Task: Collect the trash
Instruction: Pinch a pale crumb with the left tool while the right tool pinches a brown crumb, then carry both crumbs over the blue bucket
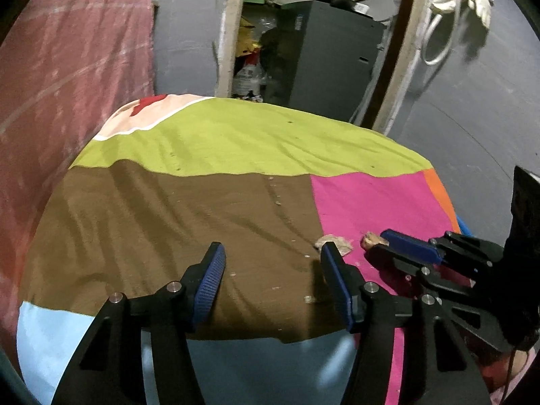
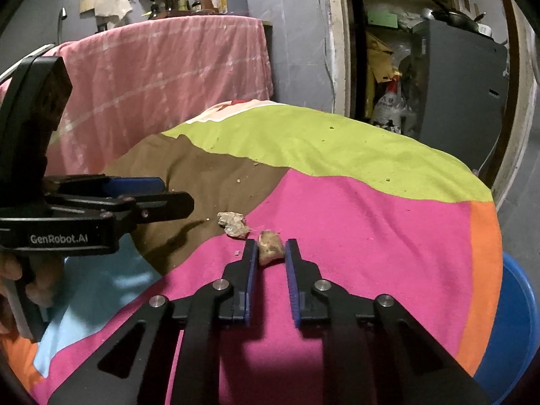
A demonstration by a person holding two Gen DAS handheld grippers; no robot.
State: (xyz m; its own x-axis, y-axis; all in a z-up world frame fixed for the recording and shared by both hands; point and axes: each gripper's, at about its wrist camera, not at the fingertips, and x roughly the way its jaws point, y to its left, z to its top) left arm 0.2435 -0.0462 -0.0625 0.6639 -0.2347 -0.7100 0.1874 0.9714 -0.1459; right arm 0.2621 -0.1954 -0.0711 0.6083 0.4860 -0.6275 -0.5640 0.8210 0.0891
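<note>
Two crumpled brownish scraps lie on a multi-coloured cloth (image 2: 371, 222) where its brown and pink patches meet. My right gripper (image 2: 271, 253) is shut on the nearer brown scrap (image 2: 270, 248), its blue pads against both sides. In the left wrist view that scrap (image 1: 369, 239) sticks out of the right gripper's (image 1: 374, 244) tip. The paler scrap (image 2: 233, 224) lies free just left of it. My left gripper (image 1: 273, 263) hovers open over the brown patch with nothing between its fingers; the paler scrap (image 1: 337, 241) shows just behind its right fingertip. From the right wrist view, the left gripper (image 2: 168, 192) reaches in from the left.
A blue basin (image 2: 513, 320) sits below the cloth's right edge. A pink cloth (image 1: 67, 84) drapes over furniture along the left. Behind stands a doorway with a grey cabinet (image 1: 330, 57) and bags. Small crumbs (image 1: 278, 202) dot the brown and green patches. A person's hand (image 2: 20, 280) holds the left gripper.
</note>
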